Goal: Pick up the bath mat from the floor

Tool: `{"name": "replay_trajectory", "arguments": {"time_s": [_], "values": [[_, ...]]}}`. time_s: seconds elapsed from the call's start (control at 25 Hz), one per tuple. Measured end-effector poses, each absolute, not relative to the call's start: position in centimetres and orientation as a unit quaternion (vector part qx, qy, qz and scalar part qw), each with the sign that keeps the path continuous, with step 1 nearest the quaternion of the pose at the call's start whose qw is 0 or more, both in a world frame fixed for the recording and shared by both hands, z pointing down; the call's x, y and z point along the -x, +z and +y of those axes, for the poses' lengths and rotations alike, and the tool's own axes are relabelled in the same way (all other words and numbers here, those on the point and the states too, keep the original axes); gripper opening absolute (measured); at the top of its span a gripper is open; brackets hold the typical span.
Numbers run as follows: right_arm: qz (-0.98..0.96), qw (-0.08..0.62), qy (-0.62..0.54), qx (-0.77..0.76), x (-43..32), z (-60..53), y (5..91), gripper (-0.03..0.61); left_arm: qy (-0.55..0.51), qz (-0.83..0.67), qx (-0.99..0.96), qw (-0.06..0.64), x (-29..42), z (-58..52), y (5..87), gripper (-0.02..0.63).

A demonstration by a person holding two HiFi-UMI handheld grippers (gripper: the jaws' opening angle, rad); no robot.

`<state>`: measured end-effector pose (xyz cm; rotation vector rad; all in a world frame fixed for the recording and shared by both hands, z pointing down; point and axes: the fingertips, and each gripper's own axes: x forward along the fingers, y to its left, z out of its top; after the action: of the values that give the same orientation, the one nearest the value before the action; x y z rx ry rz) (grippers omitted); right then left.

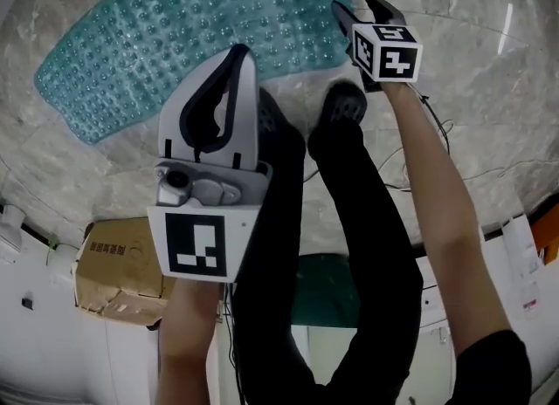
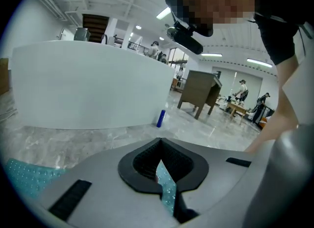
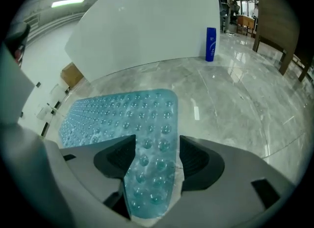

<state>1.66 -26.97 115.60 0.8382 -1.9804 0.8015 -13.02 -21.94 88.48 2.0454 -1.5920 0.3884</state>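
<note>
Right gripper view, bath mat [image 3: 117, 111] corner between right tool [image 3: 157, 146] parted jaws, left tool [image 2: 159, 146] jaws together.

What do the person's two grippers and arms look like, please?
The left gripper has a pale grey shell, black ribbed jaw pads, a silver lens barrel and a cube with black-and-white square markers. The right gripper shows dark jaws and a white cube with similar markers. Forearms are bare; a black short sleeve covers the right upper arm.
</note>
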Motion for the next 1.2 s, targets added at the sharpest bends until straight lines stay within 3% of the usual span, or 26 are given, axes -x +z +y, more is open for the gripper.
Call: {"name": "replay_trajectory", "arguments": {"time_s": [0.4,1.0,1.2], "values": [[-0.771,0.428,0.324,-0.342,-0.2,-28.0,122.1,0.276,0.147,-0.582,-0.755,0.263,13.7,-22.1,93.3,0.012],[-0.766,0.434,0.331,-0.340,1.0,-26.6,123.0,0.275,0.148,-0.592,-0.742,0.278,14.4,-21.2,94.5,0.011],[-0.774,0.434,0.340,-0.312,2.4,-25.6,121.9,0.157,0.149,-0.592,-0.742,0.278,14.3,-21.1,94.1,0.012]]}}
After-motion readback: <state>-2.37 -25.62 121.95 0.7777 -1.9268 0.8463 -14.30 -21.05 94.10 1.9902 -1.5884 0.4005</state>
